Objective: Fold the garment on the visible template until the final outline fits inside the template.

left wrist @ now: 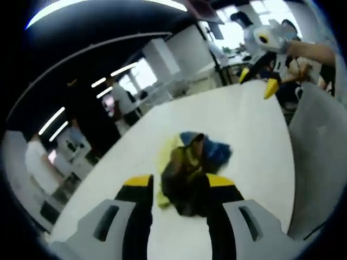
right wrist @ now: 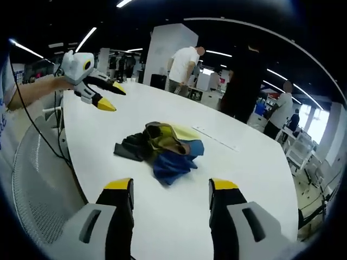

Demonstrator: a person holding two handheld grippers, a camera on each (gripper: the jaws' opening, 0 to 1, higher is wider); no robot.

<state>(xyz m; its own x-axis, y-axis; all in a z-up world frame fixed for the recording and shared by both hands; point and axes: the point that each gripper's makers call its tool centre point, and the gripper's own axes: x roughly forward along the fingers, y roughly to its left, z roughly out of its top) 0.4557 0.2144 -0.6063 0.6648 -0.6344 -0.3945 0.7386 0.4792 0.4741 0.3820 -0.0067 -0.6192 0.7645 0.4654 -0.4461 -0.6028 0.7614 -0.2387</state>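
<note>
A crumpled garment (left wrist: 190,162) in yellow, blue, olive and black lies bunched on the white table (left wrist: 238,119). In the right gripper view the garment (right wrist: 162,147) sits mid-table, ahead of my right gripper (right wrist: 171,187), which is open and holds nothing. My left gripper (left wrist: 179,183) is open too, its yellow-tipped jaws framing the heap from a distance. From the right gripper view the left gripper (right wrist: 113,97) hovers over the far left table edge, held by a hand. The right gripper (left wrist: 257,82) shows at the table's far end. A thin pale strip (right wrist: 216,138) lies beyond the garment.
A grey mesh chair (right wrist: 38,184) stands close to the table's edge and also appears as the grey chair back (left wrist: 320,146). Several people (right wrist: 183,65) stand beyond the table's far side near a white pillar (right wrist: 162,49). Desks and windows fill the background.
</note>
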